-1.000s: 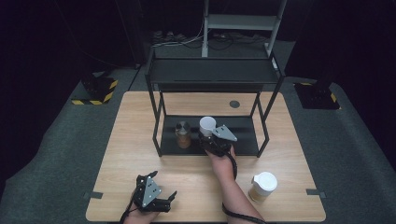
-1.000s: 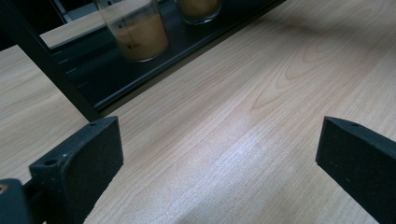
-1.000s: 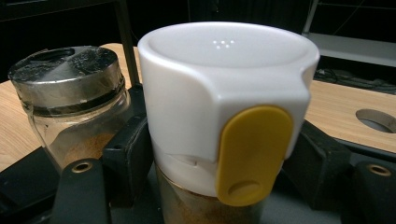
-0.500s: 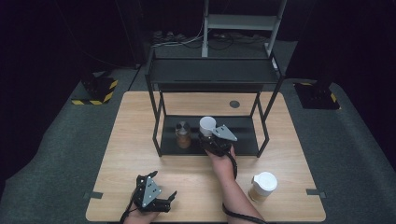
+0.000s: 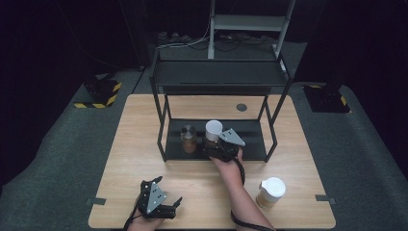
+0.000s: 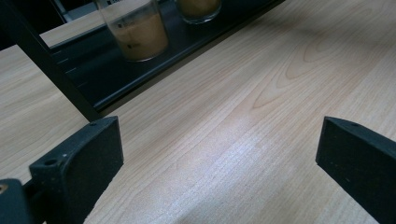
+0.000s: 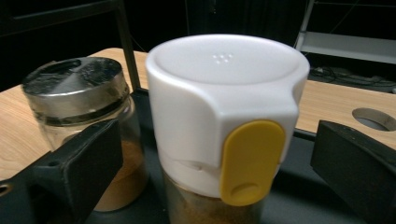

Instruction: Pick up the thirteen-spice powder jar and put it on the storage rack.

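Observation:
A spice jar with a white flip lid and yellow tab (image 7: 224, 116) stands on the lower tray of a black rack (image 5: 250, 139). In the high view the same jar (image 5: 213, 129) is just right of a metal-lidded jar (image 5: 188, 138). My right gripper (image 7: 217, 140) has just been opening. Its jaws now stand wide on either side of the white-lidded jar, with gaps, so the pads do not press it. From above, the right gripper (image 5: 215, 145) sits at the tray's front edge. My left gripper (image 5: 168, 192) rests open near the table's front left, with bare wood between its jaws (image 6: 219, 144).
A paper cup with a white lid (image 5: 272, 191) stands at the table's front right. The rack's upper shelf (image 5: 219, 74) overhangs the jars. A round cable hole (image 5: 241, 107) lies behind the rack. The lower parts of two jars (image 6: 137, 28) appear in the left gripper view.

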`<action>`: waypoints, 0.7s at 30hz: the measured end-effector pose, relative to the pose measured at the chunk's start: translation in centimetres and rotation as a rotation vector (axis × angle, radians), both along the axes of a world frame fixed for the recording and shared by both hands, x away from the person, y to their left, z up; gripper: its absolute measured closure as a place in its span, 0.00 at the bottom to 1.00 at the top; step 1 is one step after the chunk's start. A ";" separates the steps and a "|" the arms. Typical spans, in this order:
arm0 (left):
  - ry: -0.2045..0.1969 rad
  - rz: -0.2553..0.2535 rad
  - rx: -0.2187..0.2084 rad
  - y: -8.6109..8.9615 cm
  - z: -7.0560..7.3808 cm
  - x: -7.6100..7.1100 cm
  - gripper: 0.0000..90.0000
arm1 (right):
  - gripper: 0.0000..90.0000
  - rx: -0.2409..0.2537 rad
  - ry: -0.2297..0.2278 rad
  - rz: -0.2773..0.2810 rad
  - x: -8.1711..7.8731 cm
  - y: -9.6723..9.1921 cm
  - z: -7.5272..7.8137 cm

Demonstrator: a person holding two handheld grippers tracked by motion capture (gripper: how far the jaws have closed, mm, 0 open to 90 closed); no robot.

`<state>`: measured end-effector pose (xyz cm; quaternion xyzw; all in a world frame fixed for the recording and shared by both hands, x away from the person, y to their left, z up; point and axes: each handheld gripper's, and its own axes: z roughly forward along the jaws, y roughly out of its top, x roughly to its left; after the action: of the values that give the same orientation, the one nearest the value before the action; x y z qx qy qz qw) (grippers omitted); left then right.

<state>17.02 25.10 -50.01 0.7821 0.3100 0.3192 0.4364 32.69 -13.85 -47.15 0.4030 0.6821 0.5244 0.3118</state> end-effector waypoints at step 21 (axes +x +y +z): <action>0.005 0.000 0.004 -0.1 0.1 0.1 0.01 | 0.00 -0.042 -0.038 0.035 -3.3 -0.7 0.1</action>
<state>17.10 25.02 -49.95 0.7837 0.3103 0.3179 0.4342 29.36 -14.58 -47.01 0.3743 0.6941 0.5228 0.3237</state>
